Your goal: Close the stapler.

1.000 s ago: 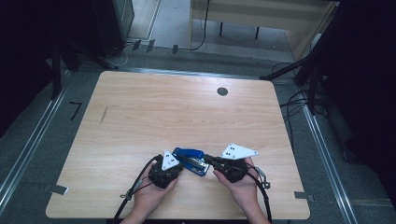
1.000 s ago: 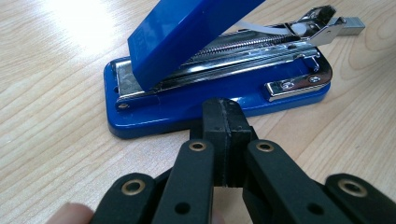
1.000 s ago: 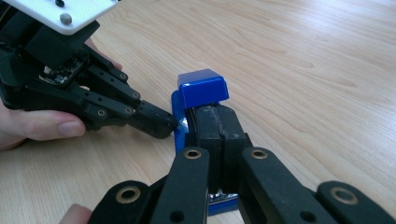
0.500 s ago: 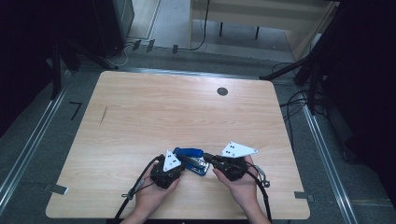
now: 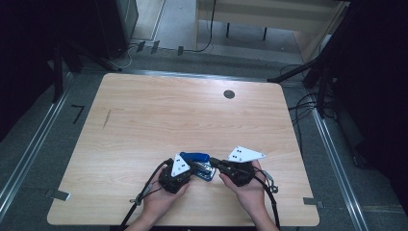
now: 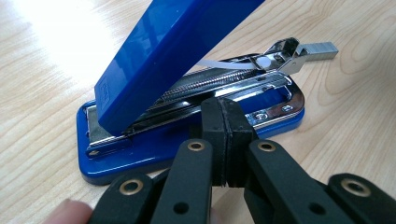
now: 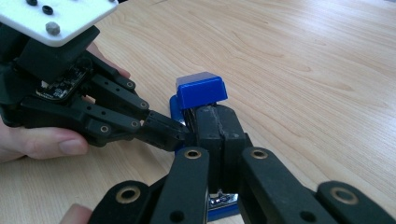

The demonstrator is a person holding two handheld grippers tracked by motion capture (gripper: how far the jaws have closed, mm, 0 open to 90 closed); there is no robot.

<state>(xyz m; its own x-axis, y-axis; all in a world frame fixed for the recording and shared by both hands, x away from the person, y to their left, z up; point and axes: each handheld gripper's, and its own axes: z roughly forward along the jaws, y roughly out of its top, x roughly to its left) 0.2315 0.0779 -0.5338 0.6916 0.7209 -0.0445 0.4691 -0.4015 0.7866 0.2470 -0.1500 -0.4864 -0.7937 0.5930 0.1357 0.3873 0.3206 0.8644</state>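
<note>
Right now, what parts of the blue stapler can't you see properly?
- Stapler top cover: its far end is cut off by the top edge in the left gripper view.
- Its near end: hidden behind the right gripper in the right gripper view.
- Its metal parts: too small in the high view.

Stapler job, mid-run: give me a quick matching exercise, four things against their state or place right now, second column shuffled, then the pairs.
Things
1. stapler top cover
2. staple strip
3. left gripper
4. round black grommet

States or places
A. set in the table near its far edge
B. swung up, tilted, blue
C. jaws shut, tips at the stapler's metal rail
D. sticking out of the magazine's end

Pairs: 1-B, 2-D, 3-C, 4-A
</note>
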